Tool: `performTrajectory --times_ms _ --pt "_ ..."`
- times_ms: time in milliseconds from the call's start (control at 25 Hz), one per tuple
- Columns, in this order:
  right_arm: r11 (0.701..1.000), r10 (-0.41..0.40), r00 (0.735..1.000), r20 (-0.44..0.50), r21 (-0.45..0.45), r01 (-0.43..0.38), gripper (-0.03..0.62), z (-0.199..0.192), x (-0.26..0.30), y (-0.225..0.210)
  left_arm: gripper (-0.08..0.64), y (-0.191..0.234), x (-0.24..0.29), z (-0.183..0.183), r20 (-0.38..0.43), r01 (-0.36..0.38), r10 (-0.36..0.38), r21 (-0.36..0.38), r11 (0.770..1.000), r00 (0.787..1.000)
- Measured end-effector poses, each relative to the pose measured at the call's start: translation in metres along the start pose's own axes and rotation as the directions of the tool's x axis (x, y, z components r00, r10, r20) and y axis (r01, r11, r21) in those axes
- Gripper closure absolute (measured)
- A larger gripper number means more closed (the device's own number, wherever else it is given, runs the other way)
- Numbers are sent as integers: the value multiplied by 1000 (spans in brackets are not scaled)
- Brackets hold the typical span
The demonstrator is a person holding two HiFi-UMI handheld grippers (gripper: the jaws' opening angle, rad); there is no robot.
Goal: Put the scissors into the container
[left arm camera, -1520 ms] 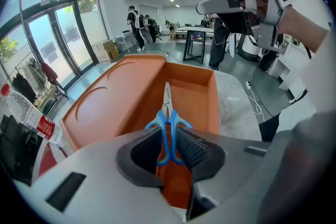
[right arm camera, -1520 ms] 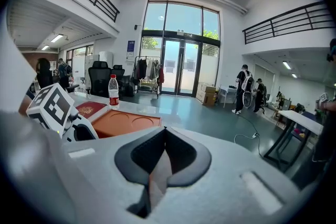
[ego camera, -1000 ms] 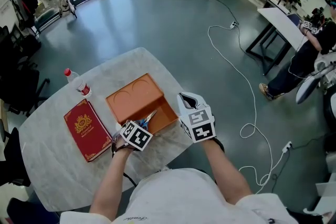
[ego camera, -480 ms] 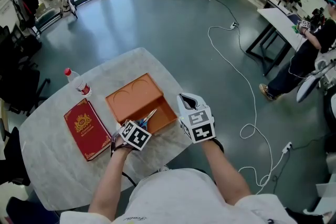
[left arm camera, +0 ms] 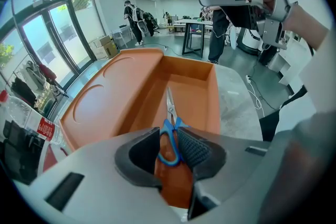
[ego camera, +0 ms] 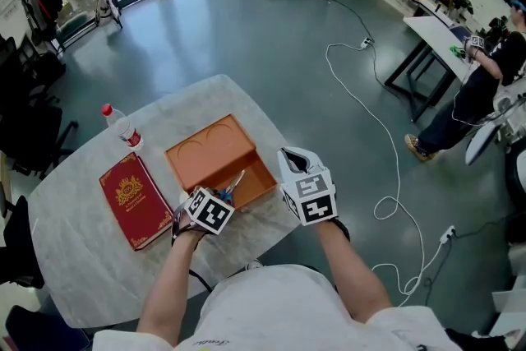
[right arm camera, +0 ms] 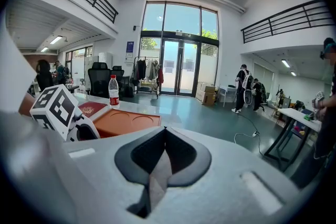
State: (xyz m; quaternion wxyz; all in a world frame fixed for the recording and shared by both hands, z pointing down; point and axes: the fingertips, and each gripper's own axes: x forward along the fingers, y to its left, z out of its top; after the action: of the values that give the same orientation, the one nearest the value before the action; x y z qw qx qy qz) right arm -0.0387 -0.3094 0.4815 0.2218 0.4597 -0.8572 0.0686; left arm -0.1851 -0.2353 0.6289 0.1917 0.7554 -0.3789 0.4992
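Note:
The blue-handled scissors [left arm camera: 169,131] are held by one handle loop in my left gripper [left arm camera: 169,145], which is shut on them. Their blades point forward and down into the open compartment of the orange container [left arm camera: 206,93]. In the head view the left gripper [ego camera: 223,197] hovers at the near edge of the container [ego camera: 205,154], and the scissors [ego camera: 234,185] slant over its open part. My right gripper [ego camera: 290,154] hangs just right of the container, its jaws shut on nothing. In its own view the right gripper [right arm camera: 165,136] is raised, with the container's lid [right arm camera: 123,121] at lower left.
A red book [ego camera: 133,200] lies left of the container and a water bottle [ego camera: 121,127] stands behind it on the pale round table [ego camera: 82,259]. The table's edge runs close under my right gripper. A white cable [ego camera: 386,136] trails on the floor; a person [ego camera: 481,86] stands far right.
Almost nothing: my left gripper has drifted a touch to the left with the scissors still in it. The right gripper has stayed put.

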Motion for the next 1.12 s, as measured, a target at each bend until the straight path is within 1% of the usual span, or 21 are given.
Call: performTrajectory --times_ms 200,280,480,600,800,920,1000,1120 --pt "1000 8 1000 5 -2 -8 588 1 -1 3 459 10 -13 7 72 -32 35 -56 998 997" --pt "1000 15 1000 10 -2 -15 588 3 -2 3 460 14 -20 13 106 -40 49 -92 995 993" --pt "999 43 999 21 -10 -43 588 7 -5 8 460 22 -42 22 175 -68 97 -167 984 980" --pt "998 68 997 30 -17 -67 588 10 -5 11 465 27 -56 25 207 -93 139 -217 972 968" --pt "993 117 992 47 -35 -116 588 17 -10 14 476 29 -78 28 257 -135 219 -307 942 941" --pt "989 145 988 58 -48 -142 588 23 -14 14 483 30 -91 28 279 -157 268 -363 918 922" --pt "986 163 984 66 -59 -159 588 25 -16 14 494 31 -100 28 295 -169 305 -408 897 905" --pt "981 189 979 79 -70 -183 588 30 -24 13 500 30 -117 31 329 -183 360 -464 867 873"
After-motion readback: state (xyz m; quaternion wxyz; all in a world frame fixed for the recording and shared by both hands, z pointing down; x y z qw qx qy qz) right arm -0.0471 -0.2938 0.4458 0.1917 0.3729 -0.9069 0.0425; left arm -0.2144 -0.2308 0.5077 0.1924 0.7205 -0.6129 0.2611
